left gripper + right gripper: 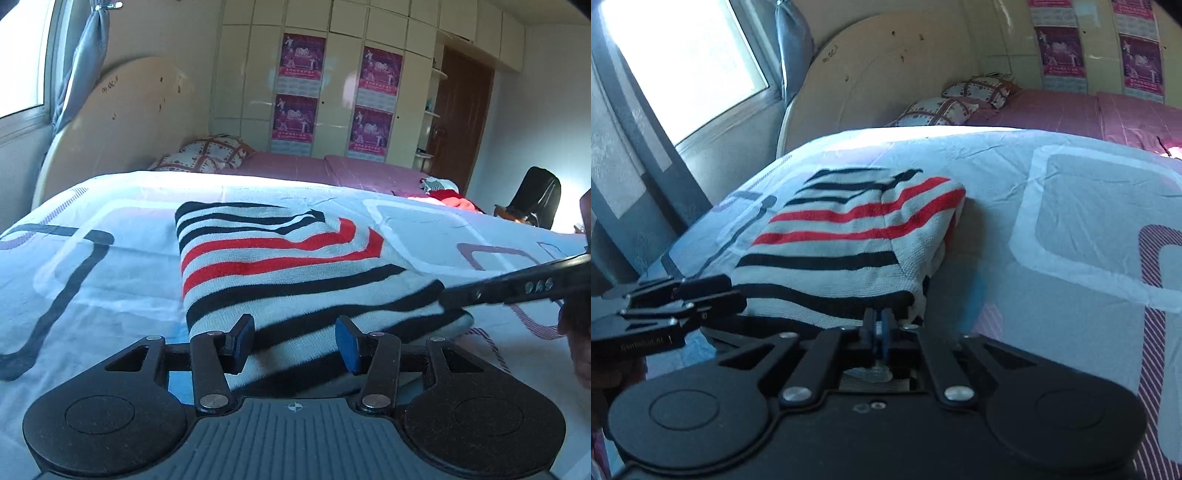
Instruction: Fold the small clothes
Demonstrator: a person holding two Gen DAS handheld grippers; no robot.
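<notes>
Right gripper (881, 334) on striped garment (849, 236) edge

Bed (110, 206), pale patterned cover; folded striped garment (280, 258) flat on it; red clothes (456, 201) at far edge.

One striped garment (280, 266), two grippers, two pillows (207, 155), four posters (303, 55), perhaps one chair (535, 195).
</notes>
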